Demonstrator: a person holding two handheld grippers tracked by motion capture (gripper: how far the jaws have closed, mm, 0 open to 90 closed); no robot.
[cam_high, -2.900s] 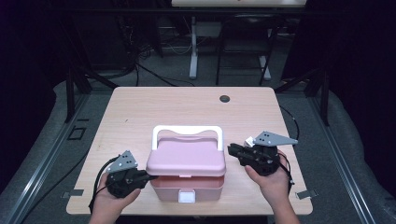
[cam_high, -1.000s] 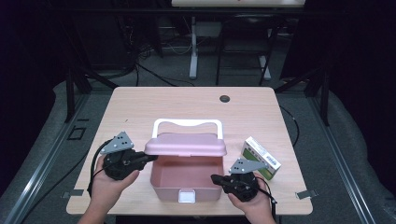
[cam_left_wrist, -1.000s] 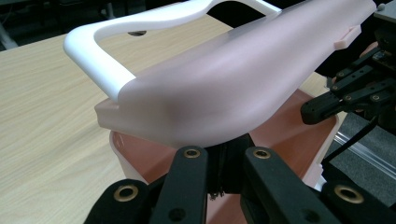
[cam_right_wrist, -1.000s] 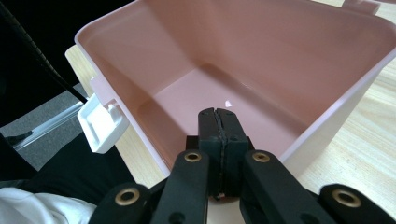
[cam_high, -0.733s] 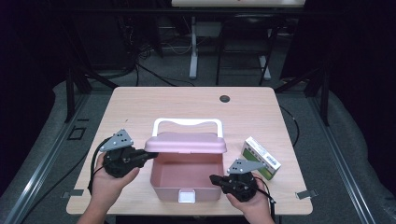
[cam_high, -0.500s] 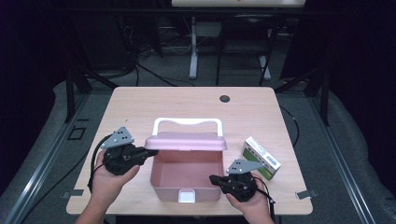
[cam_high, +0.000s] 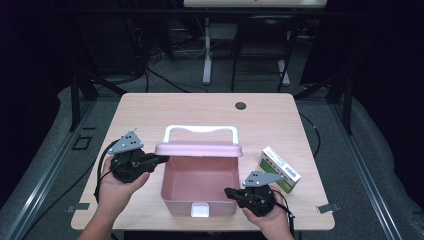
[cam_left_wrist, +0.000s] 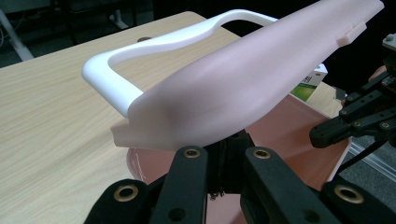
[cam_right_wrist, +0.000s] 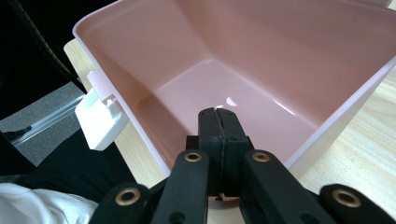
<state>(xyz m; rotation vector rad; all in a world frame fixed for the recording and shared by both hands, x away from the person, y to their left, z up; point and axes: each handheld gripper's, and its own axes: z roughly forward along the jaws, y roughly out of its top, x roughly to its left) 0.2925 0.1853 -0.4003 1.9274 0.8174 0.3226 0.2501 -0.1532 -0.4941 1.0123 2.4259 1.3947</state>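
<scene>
1. The pink box sits at the table's near edge; its lid is half raised.
2. The left gripper, jaws together under the lid's left end, should push up and back steadily.
3. The right gripper, jaws closed over the box's right wall, should brace it.
4. The hinge is hidden behind the lid; the small carton's print is unreadable.

The pink box was smooth, glossy plastic, its lid softly matt with a white plastic handle, on a pale wood-grain surface, beside a glossy cardboard carton.
</scene>
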